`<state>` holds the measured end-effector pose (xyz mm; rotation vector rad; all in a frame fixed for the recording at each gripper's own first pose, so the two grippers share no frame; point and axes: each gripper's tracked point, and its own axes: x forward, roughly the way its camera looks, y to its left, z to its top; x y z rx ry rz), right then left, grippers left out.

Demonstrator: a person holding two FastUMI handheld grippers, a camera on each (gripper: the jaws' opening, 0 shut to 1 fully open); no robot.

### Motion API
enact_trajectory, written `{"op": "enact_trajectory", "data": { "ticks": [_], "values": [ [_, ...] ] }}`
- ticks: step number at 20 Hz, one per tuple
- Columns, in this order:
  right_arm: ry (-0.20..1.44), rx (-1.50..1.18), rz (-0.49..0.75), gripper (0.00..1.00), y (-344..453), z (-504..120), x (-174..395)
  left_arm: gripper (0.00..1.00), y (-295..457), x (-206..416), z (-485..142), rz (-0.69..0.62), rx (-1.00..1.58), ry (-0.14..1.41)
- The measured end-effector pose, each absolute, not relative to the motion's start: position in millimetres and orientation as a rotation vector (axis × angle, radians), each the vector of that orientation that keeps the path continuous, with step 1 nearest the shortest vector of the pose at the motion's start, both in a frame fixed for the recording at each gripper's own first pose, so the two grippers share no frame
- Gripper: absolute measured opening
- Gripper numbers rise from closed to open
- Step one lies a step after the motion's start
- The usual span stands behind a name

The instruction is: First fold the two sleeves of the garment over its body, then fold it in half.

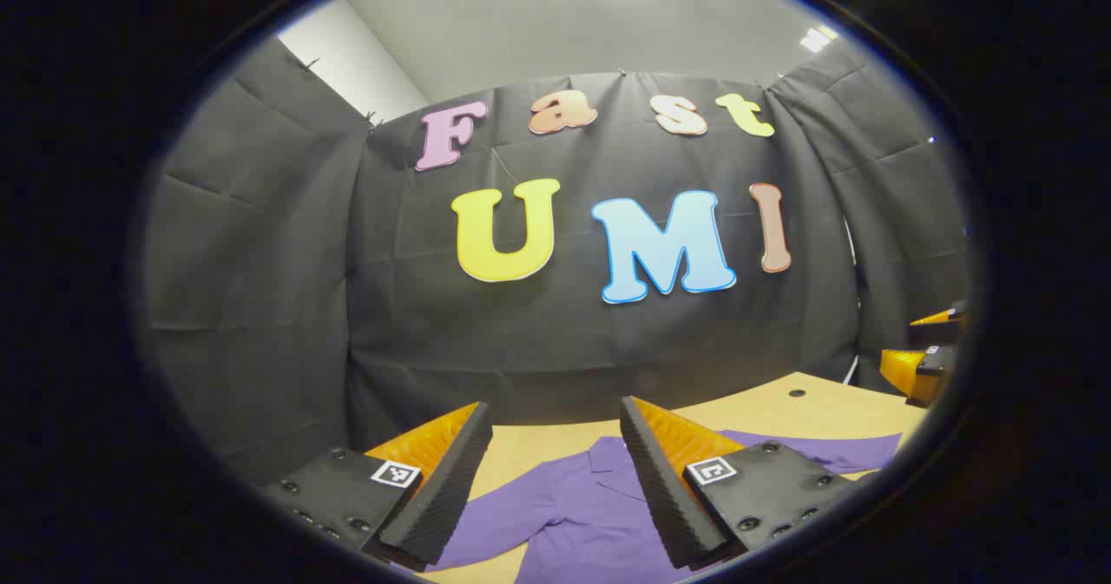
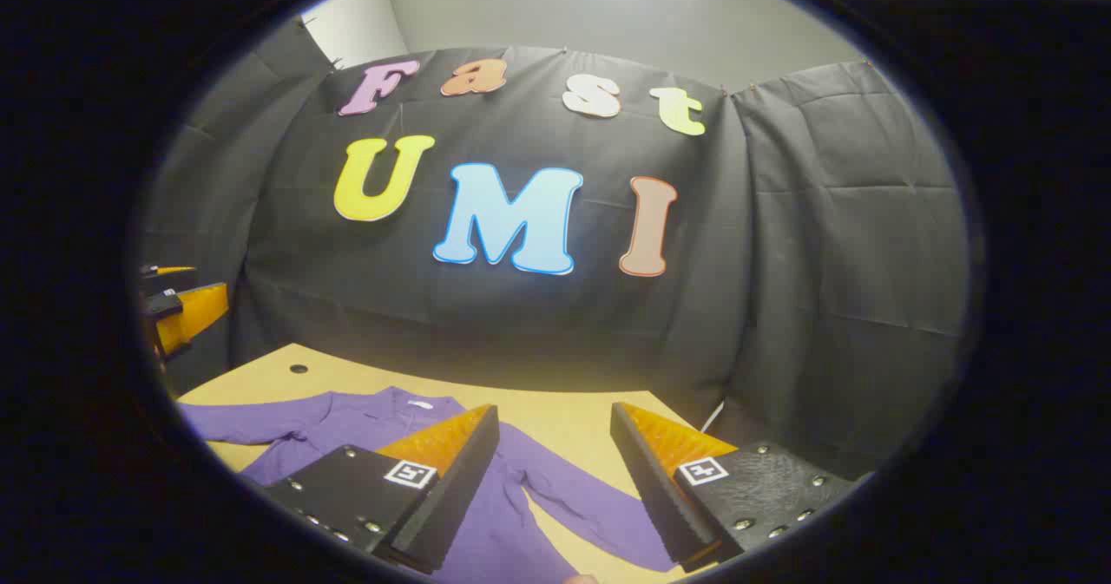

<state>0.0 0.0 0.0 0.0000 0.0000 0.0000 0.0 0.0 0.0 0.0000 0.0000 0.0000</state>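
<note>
A purple long-sleeved shirt (image 1: 573, 515) lies flat on the light wooden table (image 1: 781, 410), collar toward the far wall. In the left gripper view my left gripper (image 1: 552, 428) hangs open above its collar and left half. In the right gripper view the shirt (image 2: 347, 423) spreads across the table (image 2: 555, 423), one sleeve (image 2: 581, 501) running out beneath my right gripper (image 2: 554, 428), which is open and holds nothing. The other sleeve (image 2: 252, 419) stretches to the left. Both sleeves lie spread out from the body.
The black cloth wall stands just behind the table's far edge. A small dark hole (image 1: 796, 392) marks the tabletop near the back. The other gripper (image 1: 924, 363) shows at the right edge of the left gripper view, and the other gripper (image 2: 178, 306) at the left edge of the right gripper view.
</note>
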Motion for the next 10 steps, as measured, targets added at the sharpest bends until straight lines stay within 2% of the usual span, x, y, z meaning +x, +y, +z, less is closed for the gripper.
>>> {"op": "enact_trajectory", "data": {
  "ticks": [2,10],
  "values": [
    [0.009,0.002,-0.009,0.86,-2.9,-2.3,0.5,0.94,-0.2,0.0,0.3,-0.002,0.003,-0.001],
    [0.042,0.004,-0.028,0.86,-12.2,-12.3,-0.5,0.94,-2.4,1.7,0.3,-0.019,-0.001,0.001]
  ]
}}
